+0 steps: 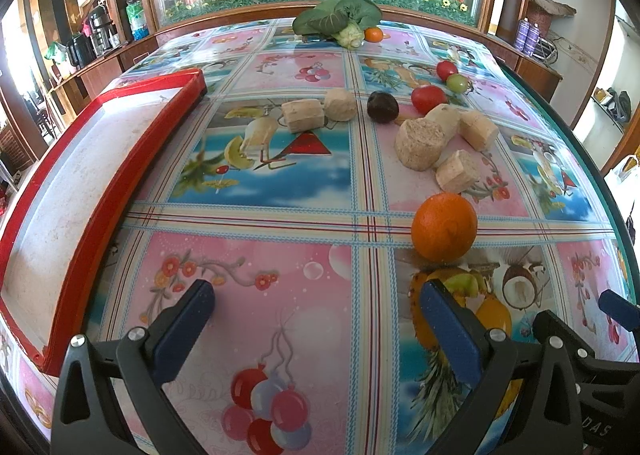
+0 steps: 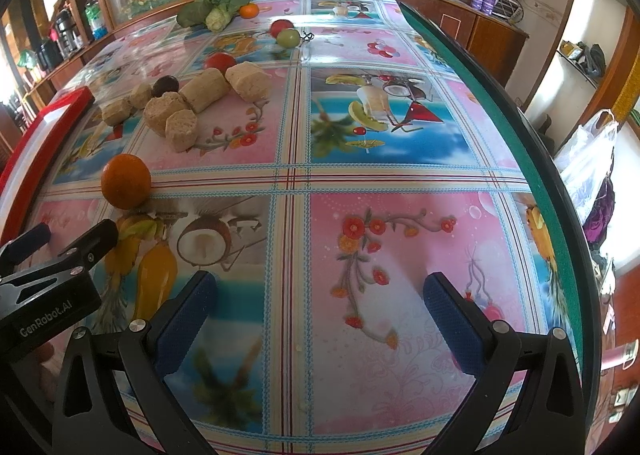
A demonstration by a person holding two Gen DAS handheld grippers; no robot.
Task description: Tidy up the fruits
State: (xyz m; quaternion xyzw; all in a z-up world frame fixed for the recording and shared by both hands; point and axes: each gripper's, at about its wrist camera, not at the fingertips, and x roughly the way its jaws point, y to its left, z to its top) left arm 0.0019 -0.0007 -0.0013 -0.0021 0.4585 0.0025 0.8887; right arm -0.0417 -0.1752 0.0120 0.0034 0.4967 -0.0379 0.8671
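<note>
Fruits all loose on the table point(image 1: 616, 191), none in the tray yet, so we judge the task at its start. Our left gripper point(image 1: 316, 319) has its jaws apart and empty, hovering low over the tablecloth point(image 1: 280, 215); our right gripper point(image 2: 320, 307) is likewise spread wide, holding nothing.

Nearest fruit is the big orange point(image 1: 444, 227), at about 1 o'clock from the left tongs, just ahead. Further out at 12 to 1 o'clock: a dark plum point(image 1: 383, 106), a red tomato point(image 1: 428, 99), a smaller red fruit point(image 1: 446, 69) touching a green one point(image 1: 457, 83), and a small orange point(image 1: 373, 34) beside leafy greens point(image 1: 336, 17) at the far edge. Beige cut chunks point(image 1: 420, 143) lie mixed among them; what they are we cannot tell.

Only container: the red-rimmed tray point(image 1: 120, 183) at 10 o'clock, nothing in it. Everything left to do.
</note>
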